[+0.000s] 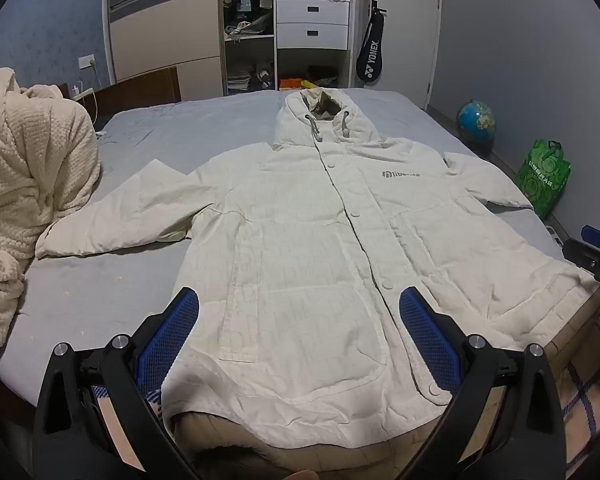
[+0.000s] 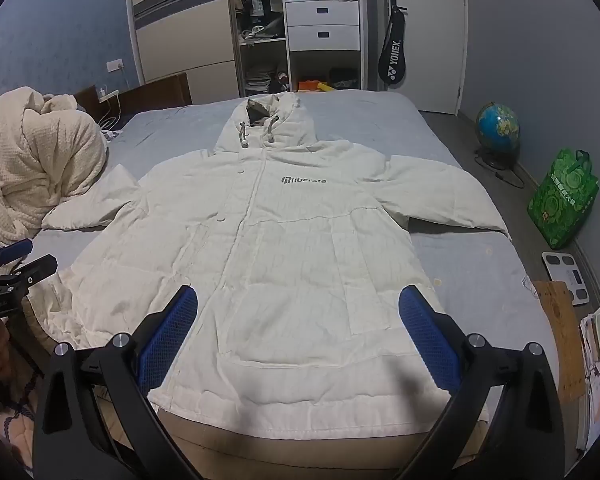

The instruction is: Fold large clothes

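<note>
A large cream hooded coat lies flat, face up, on a grey bed sheet, hood toward the far side, both sleeves spread outward, snaps shut down the front. My left gripper hovers above the coat's lower left panel, blue pads wide apart, nothing between them. The coat shows a grey chest logo in the right wrist view. My right gripper hangs open over the hem's right half, apart from the cloth. Each gripper appears at the edge of the other's view.
A heap of cream knitted blanket sits at the bed's left. Right of the bed on the floor are a globe, a green bag, a scale and stacked papers. A wardrobe stands behind.
</note>
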